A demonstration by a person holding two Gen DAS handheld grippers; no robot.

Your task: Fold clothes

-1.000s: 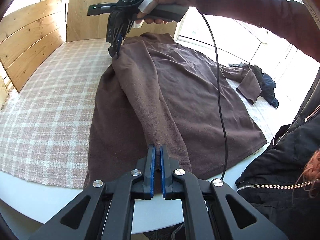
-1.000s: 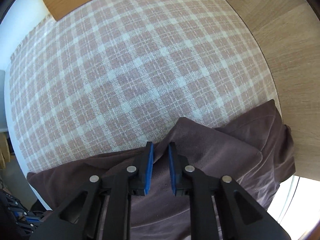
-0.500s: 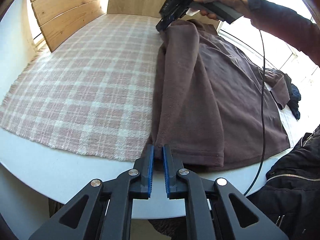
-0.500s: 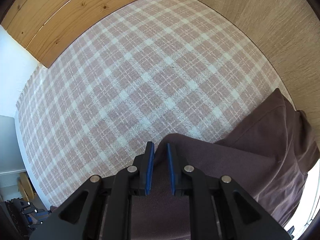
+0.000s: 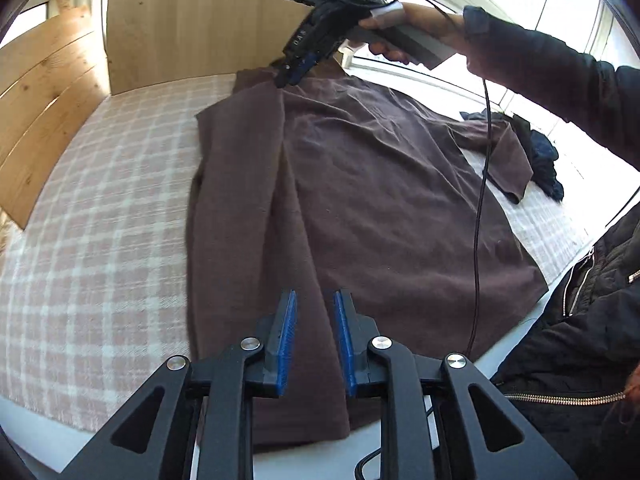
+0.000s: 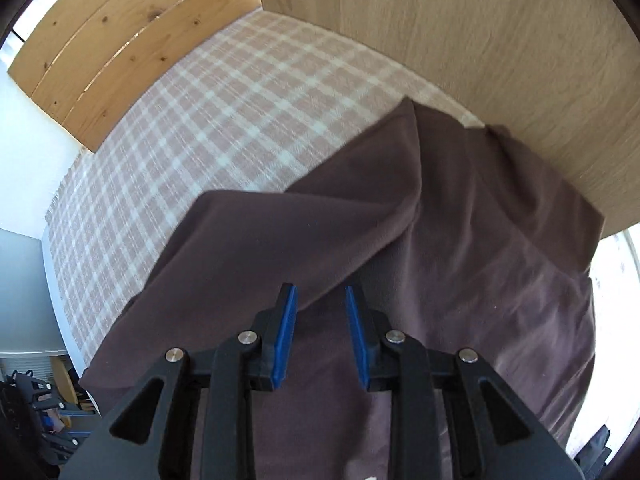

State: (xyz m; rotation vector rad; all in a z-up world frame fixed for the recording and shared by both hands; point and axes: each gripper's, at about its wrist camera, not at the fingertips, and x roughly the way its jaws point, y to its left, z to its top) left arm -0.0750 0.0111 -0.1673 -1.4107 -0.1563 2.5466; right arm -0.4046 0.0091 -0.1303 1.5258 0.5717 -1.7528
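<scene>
Brown shirt (image 5: pixel 372 184) flat on checked cloth (image 5: pixel 100 216), filling centre of frame; one side folded over as long strip, left of centre. Left gripper (image 5: pixel 314 300) at bottom centre: jaws just been opening, now apart, shirt beneath, not pinched. Right gripper (image 6: pixel 320 304) over fold edge near collar, upper centre in left view: jaws just been opening, apart, nothing clamped. Dark clothes (image 5: pixel 540 152) at right edge.

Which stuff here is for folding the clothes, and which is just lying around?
For the job:
- brown shirt, one side folded over
- left gripper, right gripper, jaws just opening

Lying about:
- dark clothes at the far edge
- checked blanket underneath
- wooden boards
</scene>
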